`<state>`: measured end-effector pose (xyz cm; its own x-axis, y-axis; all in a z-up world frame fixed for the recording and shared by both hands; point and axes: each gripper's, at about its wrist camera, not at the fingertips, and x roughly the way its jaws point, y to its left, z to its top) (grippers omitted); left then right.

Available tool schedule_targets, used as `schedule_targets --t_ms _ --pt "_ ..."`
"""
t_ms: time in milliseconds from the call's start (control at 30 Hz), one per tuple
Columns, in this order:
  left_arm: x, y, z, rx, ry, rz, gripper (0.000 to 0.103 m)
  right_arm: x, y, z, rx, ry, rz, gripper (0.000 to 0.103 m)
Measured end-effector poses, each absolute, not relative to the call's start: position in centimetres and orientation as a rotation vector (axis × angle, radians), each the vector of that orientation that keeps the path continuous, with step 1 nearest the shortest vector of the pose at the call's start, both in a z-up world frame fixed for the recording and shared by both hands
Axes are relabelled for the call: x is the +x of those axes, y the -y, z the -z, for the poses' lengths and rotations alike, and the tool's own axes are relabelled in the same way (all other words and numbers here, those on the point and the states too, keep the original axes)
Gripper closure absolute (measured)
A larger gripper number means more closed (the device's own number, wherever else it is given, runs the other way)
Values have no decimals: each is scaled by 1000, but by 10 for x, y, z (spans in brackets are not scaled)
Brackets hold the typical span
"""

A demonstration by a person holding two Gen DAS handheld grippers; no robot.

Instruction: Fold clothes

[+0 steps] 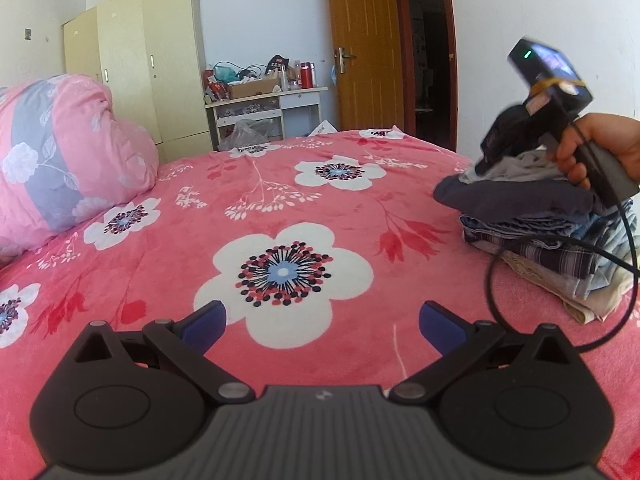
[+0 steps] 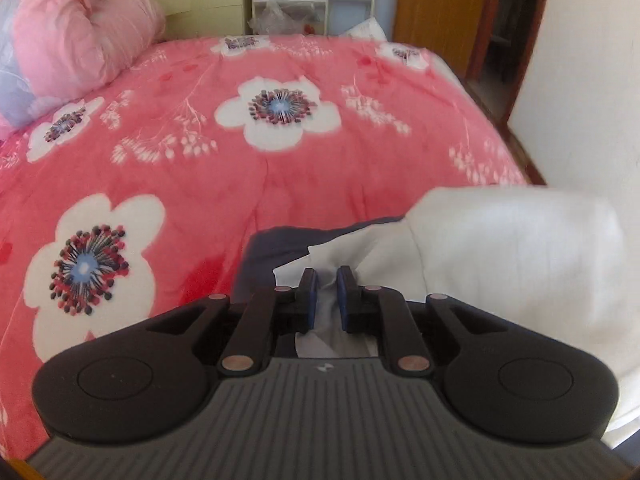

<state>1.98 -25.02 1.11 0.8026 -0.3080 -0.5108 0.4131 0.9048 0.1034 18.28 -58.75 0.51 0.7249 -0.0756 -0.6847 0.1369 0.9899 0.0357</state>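
- Though a stack of folded clothes already stands at the right side of the pink fleece bed cover printed with big white flowers, I judge the task well along but not finished, since one piece is in my grip.
- My right gripper has its blue-padded jaws pressed nearly together, pinching a bunched fold of a white, soft cotton-looking garment; the cloth shows between the pads and billows out to the right of them.
- That white garment sits on top of the stack, over a dark navy folded piece whose edge shows just beside my right jaws.
- From the left wrist view the stack looks layered: navy and grey pieces on top, blue denim-like folds and a striped piece under them, a cream one at the bottom, all with rounded, slightly uneven edges.
- My left gripper hovers over the bed cover well left of the stack, jaws spread wide and empty.
- A hand holds the right tool's black handle above the stack; its black cable loops down beside the clothes.
- What is left, as I judge it: settle the white piece flat on the stack and let go. No loose clothes show elsewhere on the bed cover.
- A plump pink and grey flowered quilt bundle lies at the far left of the bed cover.
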Motion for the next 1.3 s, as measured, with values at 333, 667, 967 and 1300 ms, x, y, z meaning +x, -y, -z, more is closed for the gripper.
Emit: schedule_targets --t_ms 333,667,967,1300 --pt "4 232 -25 202 -498 389 0 45 618 0 183 -537 357 85" --pt "-34 201 -59 148 -466 357 0 -101 544 -40 250 -270 389 45" --pt "-87 175 -77 147 -462 389 0 -187 436 -26 198 -374 463 10" --pt "-116 150 -93 121 -438 407 0 -211 377 -32 254 -385 609 1"
